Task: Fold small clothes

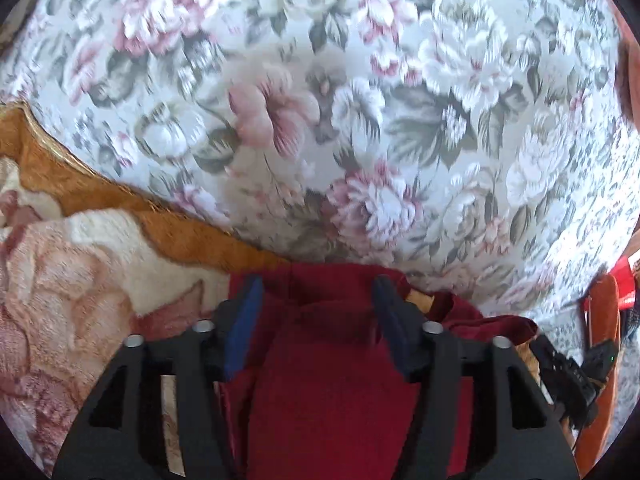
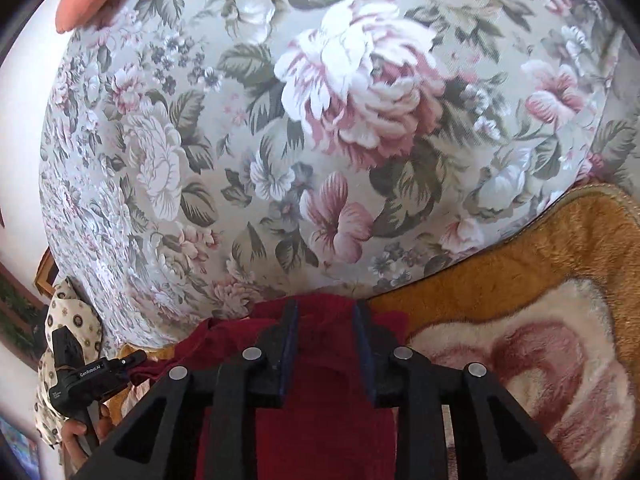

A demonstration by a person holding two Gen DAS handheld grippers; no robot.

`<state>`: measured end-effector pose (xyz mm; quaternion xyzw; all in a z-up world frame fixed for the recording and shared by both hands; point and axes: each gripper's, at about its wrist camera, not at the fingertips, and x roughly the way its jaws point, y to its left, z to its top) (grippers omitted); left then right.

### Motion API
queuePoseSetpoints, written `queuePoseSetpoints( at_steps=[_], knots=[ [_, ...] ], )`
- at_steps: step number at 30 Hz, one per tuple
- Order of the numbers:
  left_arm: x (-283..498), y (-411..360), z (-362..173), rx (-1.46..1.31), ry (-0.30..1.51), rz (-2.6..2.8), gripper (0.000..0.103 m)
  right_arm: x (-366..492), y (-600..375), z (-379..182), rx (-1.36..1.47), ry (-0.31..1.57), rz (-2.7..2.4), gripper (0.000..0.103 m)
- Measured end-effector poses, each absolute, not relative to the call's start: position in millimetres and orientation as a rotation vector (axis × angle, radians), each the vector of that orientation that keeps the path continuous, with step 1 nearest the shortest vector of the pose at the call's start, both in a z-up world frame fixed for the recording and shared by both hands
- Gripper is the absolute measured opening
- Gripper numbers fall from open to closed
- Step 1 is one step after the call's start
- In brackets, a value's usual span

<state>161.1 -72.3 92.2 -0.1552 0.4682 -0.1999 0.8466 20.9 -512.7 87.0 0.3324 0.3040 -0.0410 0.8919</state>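
A dark red knit garment [image 1: 328, 364] lies bunched on a plush blanket, right under my left gripper [image 1: 318, 292]. The left jaws stand wide apart with the red cloth lying between them, not pinched. In the right wrist view the same red garment [image 2: 326, 392] lies below my right gripper [image 2: 326, 312], whose jaws are also parted with a hump of cloth between them. Whether either set of fingertips touches the cloth is hidden.
A floral bedspread [image 1: 360, 120] fills the space ahead in both views. The orange and cream plush blanket [image 1: 80, 280] lies under the garment and shows in the right wrist view [image 2: 540, 300] too. A wooden frame [image 1: 600, 340] stands at the right. The other gripper's handle [image 2: 80, 380] shows at lower left.
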Motion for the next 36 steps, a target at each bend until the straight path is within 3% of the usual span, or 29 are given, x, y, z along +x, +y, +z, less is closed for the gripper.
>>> queuePoseSetpoints(
  at_steps=[6,10,17,20,29,36],
  knots=[
    [142.4,-67.6,105.4,-0.314,0.961,-0.474,0.073,17.4,-466.6,97.5,0.534,0.687,0.042,0.026],
    [128.8,-96.4,80.5,-0.212,1.017,-0.492,0.073,44.6,-435.2,85.2,0.411,0.754,0.005,0.026],
    [139.4,-107.6,19.4,-0.124,1.122,-0.346,0.073,100.0,-449.6,33.0,0.433,0.885,-0.085,0.026],
    [142.3,-106.9,16.8,-0.116,1.111,-0.335,0.073,109.9,-453.2,22.2,0.448,0.896,-0.076,0.026],
    [150.1,-81.3,36.7,-0.249,1.101,-0.313,0.073,50.2,-446.4,74.3,0.410,0.817,-0.047,0.026],
    [163.5,-91.9,37.3,-0.277,1.103,-0.369,0.073,22.1,-442.2,65.2,0.427,0.823,-0.008,0.026]
  ],
)
